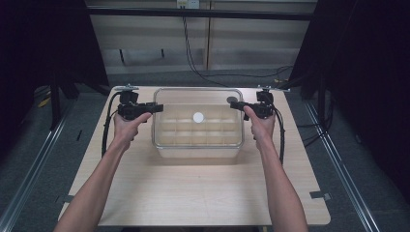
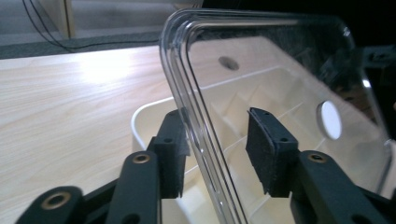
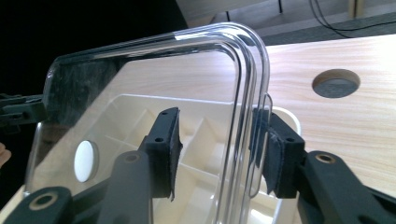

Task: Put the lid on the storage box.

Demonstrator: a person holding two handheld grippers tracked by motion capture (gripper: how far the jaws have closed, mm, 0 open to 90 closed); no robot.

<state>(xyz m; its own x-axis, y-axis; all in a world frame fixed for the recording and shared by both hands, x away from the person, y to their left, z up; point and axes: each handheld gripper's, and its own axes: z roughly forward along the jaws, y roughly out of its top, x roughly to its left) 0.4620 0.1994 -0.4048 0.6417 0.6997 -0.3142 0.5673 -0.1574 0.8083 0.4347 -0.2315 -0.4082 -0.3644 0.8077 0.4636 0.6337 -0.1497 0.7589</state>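
You are reaching both grippers to a clear plastic lid [image 1: 197, 117] that is sitting over a cream divided tray [image 1: 197, 140] in the middle of the wooden table [image 1: 193, 193]. Your left gripper [image 1: 153, 108] is straddling the lid's left edge and your right gripper [image 1: 235, 104] its right edge, each with one jaw inside the rim and one outside; both are standing apart with a visible gap to the plastic on at least one side, so neither is clamping yet. The lid is looking light, stiff and slick, so I'd judge it is likely to slide in the pads unless you are closing on the raised rim, where the stepped edge is giving some purchase, and pinching evenly at both ends to keep it level. The high view is showing the layout and the white round sticker [image 1: 198, 117] on the lid, while the gripper views are revealing the jaw gaps, the double-ridged rim [image 2: 187, 93] and the tray's compartments [image 3: 196, 144] underneath.
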